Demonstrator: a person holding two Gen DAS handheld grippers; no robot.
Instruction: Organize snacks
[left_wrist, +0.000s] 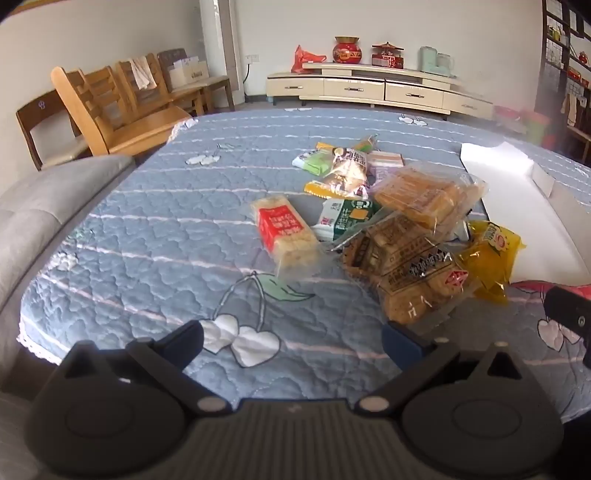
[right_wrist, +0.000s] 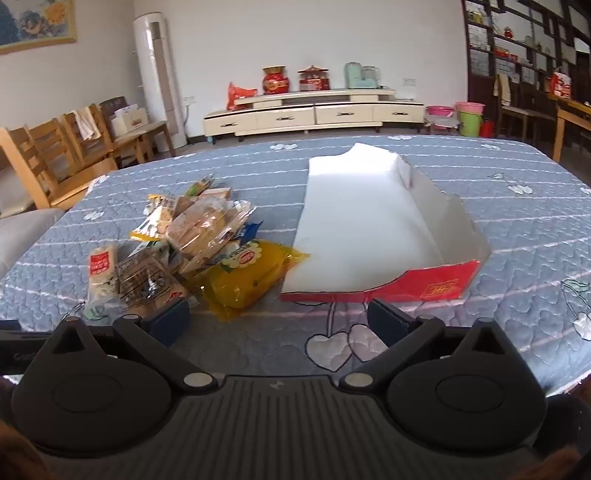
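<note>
A heap of wrapped snacks (left_wrist: 388, 206) lies on the blue quilted table cover (left_wrist: 147, 240); among them a red-labelled cracker pack (left_wrist: 284, 230), a brown pastry bag (left_wrist: 406, 273) and a yellow packet (left_wrist: 489, 254). My left gripper (left_wrist: 293, 341) hovers open in front of the heap, nothing between its fingers. In the right wrist view the same heap (right_wrist: 192, 236) sits left of a shallow red box with a white inside (right_wrist: 369, 229), and the yellow packet (right_wrist: 247, 273) touches the box's near left corner. My right gripper (right_wrist: 279, 321) stands open and empty before the box.
Wooden chairs (left_wrist: 122, 107) and a grey sofa (left_wrist: 48, 206) stand to the left. A cream TV cabinet (right_wrist: 314, 112) with red ornaments lines the far wall. Dark shelves (right_wrist: 524, 55) and coloured buckets (right_wrist: 469, 114) are at the right. The right gripper's finger (left_wrist: 569, 317) shows at the left view's edge.
</note>
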